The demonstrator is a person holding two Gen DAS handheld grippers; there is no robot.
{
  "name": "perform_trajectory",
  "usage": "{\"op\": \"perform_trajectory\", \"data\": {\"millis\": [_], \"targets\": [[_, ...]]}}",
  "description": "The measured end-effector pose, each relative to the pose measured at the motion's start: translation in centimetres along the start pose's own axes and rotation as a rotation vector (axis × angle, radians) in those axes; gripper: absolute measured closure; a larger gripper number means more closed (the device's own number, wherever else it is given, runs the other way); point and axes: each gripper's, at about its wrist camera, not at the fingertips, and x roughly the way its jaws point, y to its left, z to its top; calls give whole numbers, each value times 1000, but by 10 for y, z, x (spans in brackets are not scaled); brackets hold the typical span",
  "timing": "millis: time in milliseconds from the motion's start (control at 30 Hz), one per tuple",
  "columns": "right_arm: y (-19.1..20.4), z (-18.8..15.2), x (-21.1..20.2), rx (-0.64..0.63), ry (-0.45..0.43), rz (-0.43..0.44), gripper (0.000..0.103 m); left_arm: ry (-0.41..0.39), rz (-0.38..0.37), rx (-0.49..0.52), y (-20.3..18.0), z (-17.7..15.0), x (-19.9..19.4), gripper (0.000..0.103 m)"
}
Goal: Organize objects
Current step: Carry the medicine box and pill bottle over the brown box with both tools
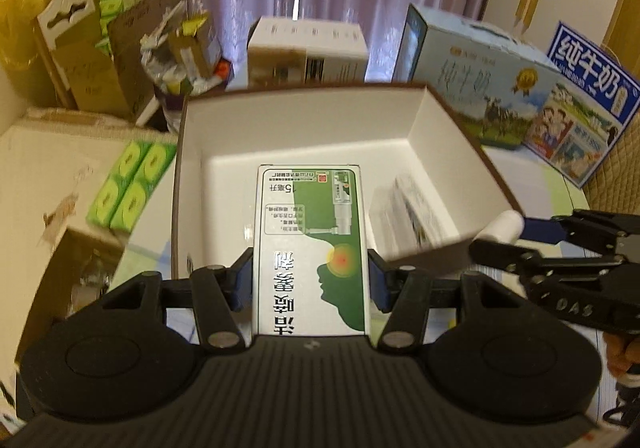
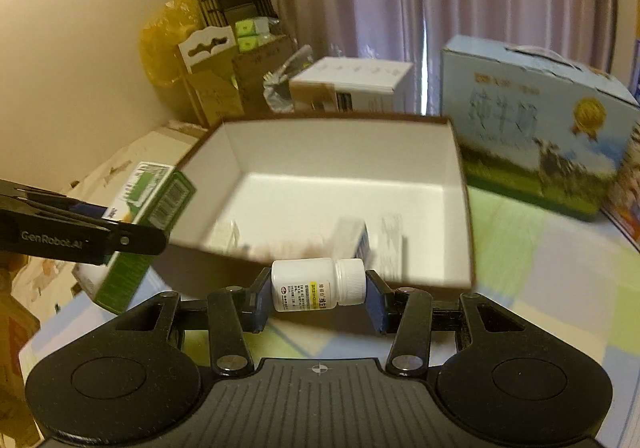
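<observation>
holding medicines beside open box point(image 2: 460, 208)

The green-and-white medicine carton point(image 1: 312, 248) is held flat, lengthwise, poking over the near rim of the open storage box point(image 1: 448, 152) — brown outside, white inside. The white pill bottle point(image 2: 318, 283) lies sideways, cap to the right, just short of the box's front wall. Inside the box, blurred white packets point(image 2: 362, 238) sit near the front.

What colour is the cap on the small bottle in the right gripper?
White, like the small plastic pill bottle itself; clearest in the right wrist view.
</observation>
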Motion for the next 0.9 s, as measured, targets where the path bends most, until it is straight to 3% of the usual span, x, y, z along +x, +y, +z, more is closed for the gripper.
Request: {"op": "perform_trajectory", "data": {"millis": [400, 900], "targets": [[-18, 50, 70, 9, 49, -25, 59, 36, 38, -2, 3, 64, 73, 51], [-40, 76, 142, 10, 138, -55, 59, 135, 71, -4, 13, 89, 160, 51]]}}
